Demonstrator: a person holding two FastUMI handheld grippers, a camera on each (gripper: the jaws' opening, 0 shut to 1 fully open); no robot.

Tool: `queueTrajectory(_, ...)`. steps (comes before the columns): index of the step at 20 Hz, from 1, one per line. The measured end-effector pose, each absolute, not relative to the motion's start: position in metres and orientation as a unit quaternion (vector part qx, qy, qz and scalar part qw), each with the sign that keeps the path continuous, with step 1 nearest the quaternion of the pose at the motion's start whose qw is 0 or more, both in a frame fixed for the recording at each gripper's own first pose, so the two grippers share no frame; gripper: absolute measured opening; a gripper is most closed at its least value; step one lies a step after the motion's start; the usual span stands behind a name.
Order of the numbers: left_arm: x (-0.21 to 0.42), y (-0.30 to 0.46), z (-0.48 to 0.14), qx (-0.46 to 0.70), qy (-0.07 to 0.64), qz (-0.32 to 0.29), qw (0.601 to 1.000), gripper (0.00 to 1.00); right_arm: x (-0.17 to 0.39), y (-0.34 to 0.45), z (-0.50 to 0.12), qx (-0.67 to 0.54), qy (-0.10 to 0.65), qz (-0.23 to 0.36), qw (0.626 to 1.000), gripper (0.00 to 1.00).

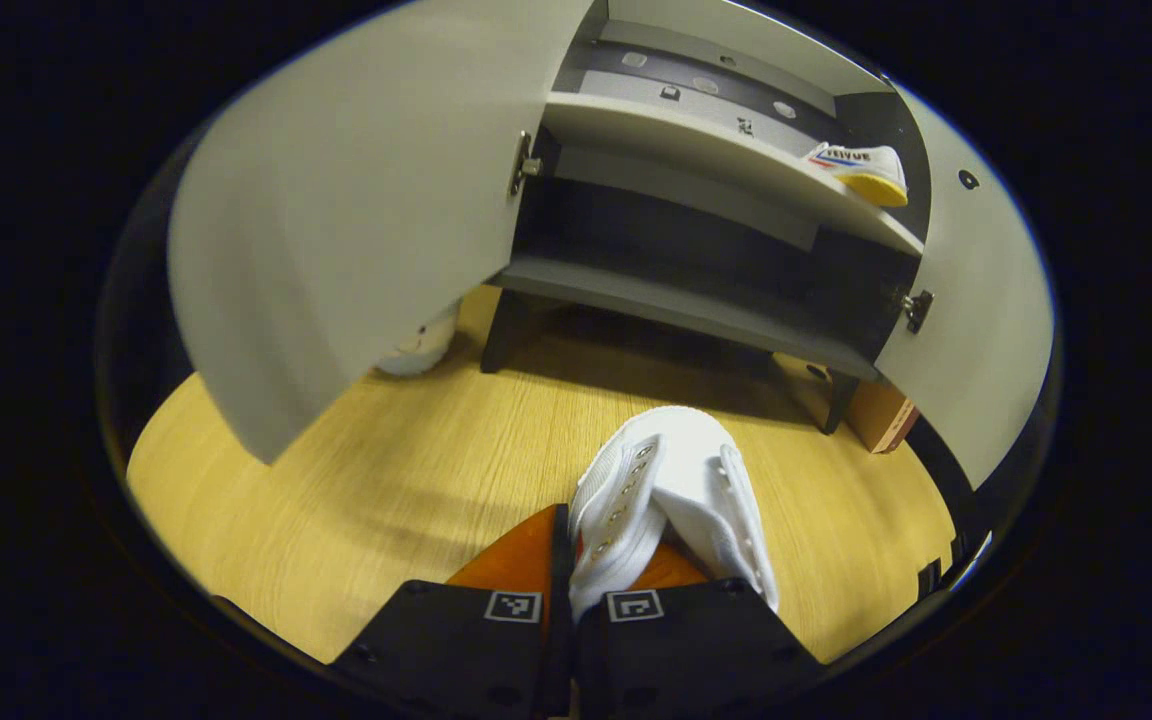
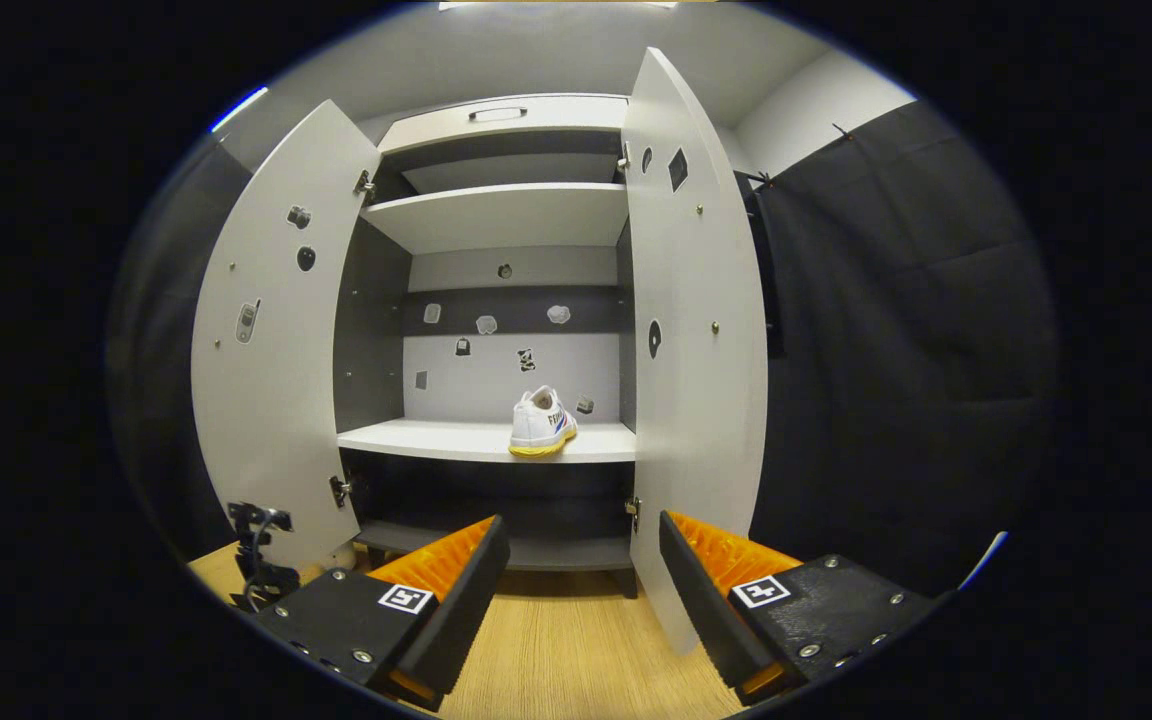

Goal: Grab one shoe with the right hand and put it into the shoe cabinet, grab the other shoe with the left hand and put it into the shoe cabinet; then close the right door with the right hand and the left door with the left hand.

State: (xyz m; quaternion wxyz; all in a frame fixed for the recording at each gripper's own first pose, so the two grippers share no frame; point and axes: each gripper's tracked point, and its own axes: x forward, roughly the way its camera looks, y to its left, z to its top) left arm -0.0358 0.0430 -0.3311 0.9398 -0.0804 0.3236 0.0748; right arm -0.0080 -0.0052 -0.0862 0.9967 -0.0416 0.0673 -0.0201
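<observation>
My left gripper (image 1: 598, 560) is shut on a white canvas shoe (image 1: 681, 470), held toe-forward above the wooden floor (image 1: 386, 480), a short way in front of the grey shoe cabinet (image 1: 676, 300). Both cabinet doors stand open: the left door (image 1: 336, 220) and the right door (image 1: 981, 300). A second white shoe with a yellow sole (image 1: 861, 170) rests on the middle shelf at its right end. In the right gripper view my right gripper (image 2: 584, 545) is open and holds nothing, facing the cabinet, with that shoe (image 2: 541, 425) on the shelf (image 2: 436, 440) between the left door (image 2: 276, 350) and right door (image 2: 696, 350).
A white object (image 1: 421, 345) lies on the floor behind the left door's lower edge. A brown box (image 1: 881, 415) stands by the cabinet's right leg. Black cloth (image 2: 896, 350) hangs right of the cabinet. A dark device (image 2: 258, 560) shows at the lower left of the right gripper view.
</observation>
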Motion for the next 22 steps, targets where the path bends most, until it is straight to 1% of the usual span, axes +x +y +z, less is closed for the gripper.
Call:
queueTrajectory(2, -0.037, 0.039, -0.287, -0.096, 0.299, 0.078, 0.946, 0.10, -0.005, -0.001, -0.092, -0.039, 0.070, -0.018, 0.997, 0.93)
queueTrajectory(4, -0.026, 0.033, -0.234, -0.096, 0.266, 0.064, 0.957, 0.10, -0.003, 0.005, -0.095, -0.037, 0.071, -0.009, 0.997, 0.93)
queueTrajectory(5, -0.031, 0.037, -0.208, -0.092, 0.242, 0.055, 0.964, 0.10, -0.002, 0.007, -0.095, -0.038, 0.070, -0.006, 0.997, 0.93)
queueTrajectory(7, -0.010, 0.030, -0.149, -0.091, 0.196, 0.046, 0.975, 0.10, 0.002, 0.012, -0.097, -0.034, 0.071, 0.000, 0.997, 0.93)
queueTrajectory(10, 0.024, 0.033, -0.077, -0.089, 0.153, 0.036, 0.984, 0.10, 0.004, 0.017, -0.095, -0.027, 0.066, 0.006, 0.997, 0.93)
queueTrajectory(11, 0.045, 0.031, -0.059, -0.088, 0.140, 0.027, 0.986, 0.10, 0.005, 0.016, -0.094, -0.030, 0.061, 0.004, 0.998, 0.93)
queueTrajectory(13, 0.092, 0.025, -0.035, -0.085, 0.126, 0.024, 0.988, 0.10, 0.003, 0.017, -0.097, -0.036, 0.062, 0.003, 0.997, 0.93)
queueTrajectory(15, 0.148, 0.026, -0.021, -0.085, 0.135, 0.029, 0.987, 0.10, 0.001, 0.018, -0.096, -0.043, 0.061, 0.004, 0.997, 0.93)
queueTrajectory(17, 0.200, 0.029, -0.023, -0.086, 0.153, 0.046, 0.984, 0.10, 0.000, 0.017, -0.092, -0.050, 0.058, 0.002, 0.997, 0.93)
queueTrajectory(20, 0.259, 0.028, -0.035, -0.075, 0.186, 0.067, 0.977, 0.10, -0.001, 0.013, -0.088, -0.046, 0.054, -0.005, 0.997, 0.93)
queueTrajectory(22, 0.296, 0.020, -0.060, -0.065, 0.216, 0.078, 0.971, 0.10, 0.000, 0.008, -0.086, -0.046, 0.055, -0.010, 0.997, 0.93)
